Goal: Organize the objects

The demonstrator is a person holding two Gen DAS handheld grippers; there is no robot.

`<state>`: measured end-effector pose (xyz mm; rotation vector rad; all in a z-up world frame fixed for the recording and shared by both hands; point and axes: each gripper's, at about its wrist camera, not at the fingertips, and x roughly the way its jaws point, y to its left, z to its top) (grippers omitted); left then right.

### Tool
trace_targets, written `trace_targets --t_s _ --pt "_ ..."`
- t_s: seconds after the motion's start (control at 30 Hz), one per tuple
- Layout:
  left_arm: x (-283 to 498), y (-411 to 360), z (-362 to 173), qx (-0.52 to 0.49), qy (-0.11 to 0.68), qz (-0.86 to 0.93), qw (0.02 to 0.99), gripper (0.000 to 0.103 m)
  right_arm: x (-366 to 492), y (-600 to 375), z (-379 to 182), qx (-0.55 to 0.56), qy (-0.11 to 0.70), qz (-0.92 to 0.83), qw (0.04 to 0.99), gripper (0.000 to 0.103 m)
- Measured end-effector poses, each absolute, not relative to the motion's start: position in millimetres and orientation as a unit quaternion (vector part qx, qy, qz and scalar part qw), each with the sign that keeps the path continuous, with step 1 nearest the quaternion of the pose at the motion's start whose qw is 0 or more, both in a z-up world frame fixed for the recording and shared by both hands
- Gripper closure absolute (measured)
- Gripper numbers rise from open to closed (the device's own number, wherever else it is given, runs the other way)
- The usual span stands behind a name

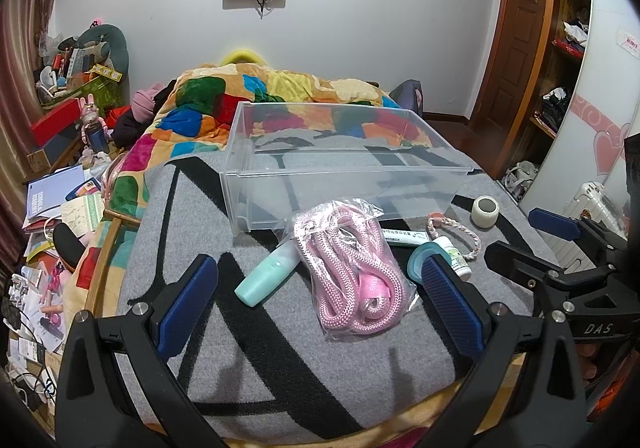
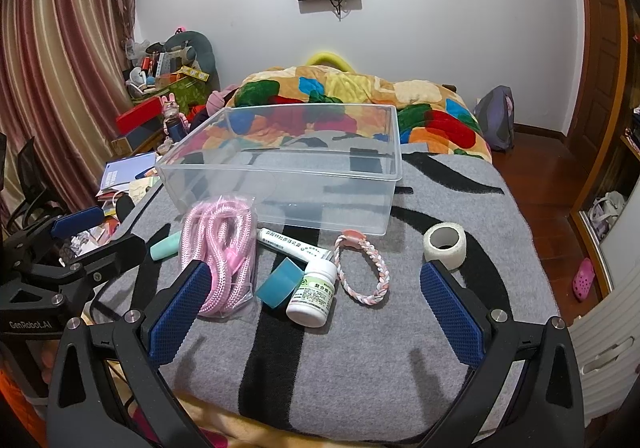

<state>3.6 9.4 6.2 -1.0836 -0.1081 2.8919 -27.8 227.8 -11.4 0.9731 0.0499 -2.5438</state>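
An empty clear plastic bin point(image 1: 344, 168) point(image 2: 292, 172) stands on the grey and black blanket point(image 2: 360, 360). In front of it lie a bagged pink rope point(image 1: 352, 268) point(image 2: 218, 248), a mint tube point(image 1: 268, 274) point(image 2: 165, 244), a white ointment tube point(image 2: 294, 246), a teal tape roll point(image 2: 280, 282), a white pill bottle point(image 2: 314, 298) point(image 1: 454, 254), a braided bracelet point(image 2: 366, 268) and a white tape roll point(image 2: 445, 244) point(image 1: 485, 211). My left gripper point(image 1: 320, 308) is open, straddling the rope bag. My right gripper point(image 2: 316, 312) is open, around the pill bottle area.
A colourful quilt point(image 2: 352, 96) is bunched behind the bin. Cluttered papers and boxes point(image 1: 52, 208) lie left of the bed. A wardrobe point(image 1: 560, 68) and suitcase point(image 1: 588, 204) stand on the right. The right gripper's body shows in the left wrist view point(image 1: 560, 260).
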Motion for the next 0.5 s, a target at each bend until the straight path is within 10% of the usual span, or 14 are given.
trace_targets --t_s 0.5 --pt "3.9 9.1 5.6 -0.351 -0.036 0.935 0.028 0.0 -28.1 227.8 -10.6 0.35 0.017 -0.913 0.207 0.0"
